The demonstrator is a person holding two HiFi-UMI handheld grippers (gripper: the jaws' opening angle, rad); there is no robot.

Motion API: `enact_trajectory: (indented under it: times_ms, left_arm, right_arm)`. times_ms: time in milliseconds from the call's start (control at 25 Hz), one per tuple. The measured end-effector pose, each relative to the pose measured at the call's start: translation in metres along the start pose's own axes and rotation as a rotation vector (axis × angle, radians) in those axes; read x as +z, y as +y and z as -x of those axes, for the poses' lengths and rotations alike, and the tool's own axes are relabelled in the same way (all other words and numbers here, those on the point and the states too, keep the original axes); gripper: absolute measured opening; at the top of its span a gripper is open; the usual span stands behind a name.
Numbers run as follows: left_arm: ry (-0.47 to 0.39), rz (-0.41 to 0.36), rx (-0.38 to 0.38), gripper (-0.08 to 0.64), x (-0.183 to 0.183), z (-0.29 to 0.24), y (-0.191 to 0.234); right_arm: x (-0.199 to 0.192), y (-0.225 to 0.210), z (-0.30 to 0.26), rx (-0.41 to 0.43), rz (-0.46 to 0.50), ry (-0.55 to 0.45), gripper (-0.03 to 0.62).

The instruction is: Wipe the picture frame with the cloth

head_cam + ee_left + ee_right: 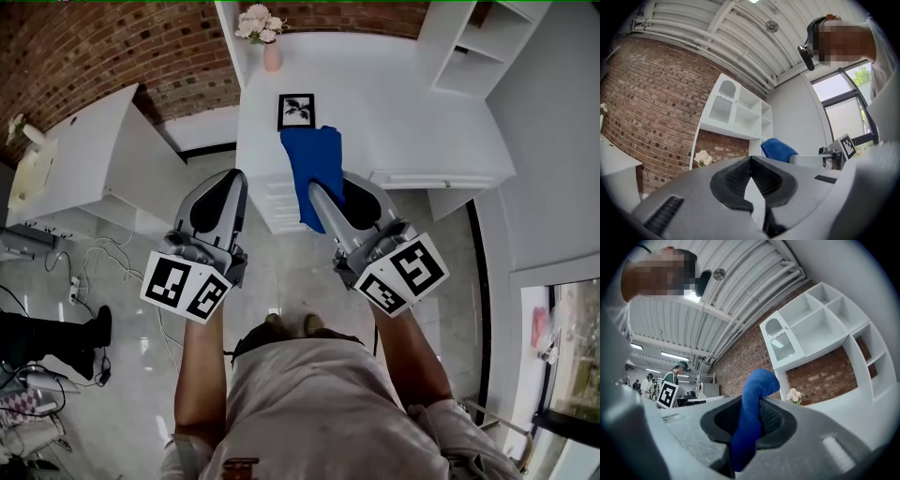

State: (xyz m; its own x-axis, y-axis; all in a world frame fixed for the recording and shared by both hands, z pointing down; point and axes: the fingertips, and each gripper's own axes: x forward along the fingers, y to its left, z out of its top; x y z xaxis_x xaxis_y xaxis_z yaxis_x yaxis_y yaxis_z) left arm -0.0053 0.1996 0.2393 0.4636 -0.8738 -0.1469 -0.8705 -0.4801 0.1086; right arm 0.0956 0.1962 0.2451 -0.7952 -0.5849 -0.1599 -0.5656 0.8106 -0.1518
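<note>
A white table (412,112) is pictured from above, with a black picture frame (296,111) placed near its left edge and a pink vase (272,58) of white flowers (260,22) stood at 11 o'clock from it. A blue cloth (314,164) is seen at 6 o'clock from the frame, reaching past the table's front edge, though contact with the top cannot be confirmed. A white shelf unit (473,47) is set at the table's 1 o'clock corner.

Nothing readable here, honestly. The closest thing is the black-and-white square markers (186,286) on the cubes of the left gripper (234,176) and right gripper (313,187), but they're just block patterns, no letters or digits. There's a small orange print (241,465) on the person's shirt (328,412), too blurry to read.
</note>
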Motion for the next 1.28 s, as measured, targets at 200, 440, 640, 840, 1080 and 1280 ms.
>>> enact_trajectory:
  times_ms: [200, 440, 640, 840, 1080, 1280]
  left_arm:
    - [0.007, -0.007, 0.002, 0.0, -0.003, -0.018, 0.01]
    - [0.01, -0.008, -0.005, 0.0, -0.012, -0.043, 0.039]
    - [0.022, 0.005, -0.02, 0.0, -0.027, -0.072, 0.076]
    - [0.063, -0.005, -0.059, 0.0, -0.042, -0.111, 0.117]
    - [0.121, 0.016, -0.096, 0.002, -0.069, -0.156, 0.169]
    - [0.198, 0.034, -0.142, 0.01, -0.101, -0.183, 0.199]
  right_arm:
    - [0.0, -0.02, -0.009, -0.013, 0.011, 0.011, 0.074]
    - [-0.01, -0.04, -0.037, -0.033, 0.028, 0.036, 0.074]
    - [-0.02, -0.064, -0.073, -0.065, 0.051, 0.059, 0.074]
    - [-0.027, -0.092, -0.117, -0.11, 0.071, 0.088, 0.074]
    - [-0.044, -0.127, -0.168, -0.167, 0.082, 0.132, 0.074]
    - [-0.064, -0.152, -0.199, -0.226, 0.071, 0.17, 0.074]
